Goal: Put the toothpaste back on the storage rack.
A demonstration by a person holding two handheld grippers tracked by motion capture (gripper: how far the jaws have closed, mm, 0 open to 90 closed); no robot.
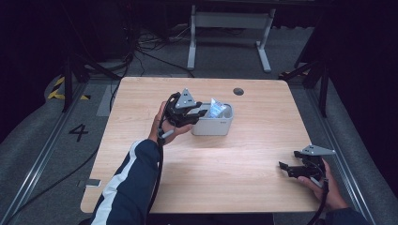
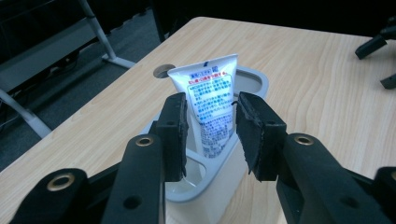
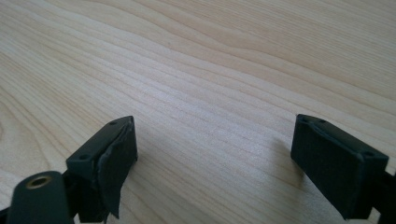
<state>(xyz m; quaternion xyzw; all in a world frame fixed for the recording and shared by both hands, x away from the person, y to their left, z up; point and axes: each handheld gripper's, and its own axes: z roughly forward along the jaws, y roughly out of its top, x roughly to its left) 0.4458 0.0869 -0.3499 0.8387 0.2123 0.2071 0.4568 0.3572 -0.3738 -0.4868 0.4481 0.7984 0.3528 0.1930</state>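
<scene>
Two hand-held grippers: one at work, one idle.
Left hand-held gripper (image 2: 210,126): jaws flank a white tube (image 2: 210,100) printed in red and blue; the pads look just off its faces, a thin gap on each side, so released rather than clenched.
Tube: stands upright, crimped end up, in the far compartment of a grey caddy (image 2: 256,80).
Caddy: sits mid-table, toward the far edge, near a round cable hole (image 1: 238,91).
Right hand-held gripper (image 1: 292,169): jaws wide apart, nothing between them, low over bare table (image 3: 196,70) at the near right corner.
Step in hand: apparently letting go of the placed tube.
Next move: likely back straight out, without tipping it.
</scene>
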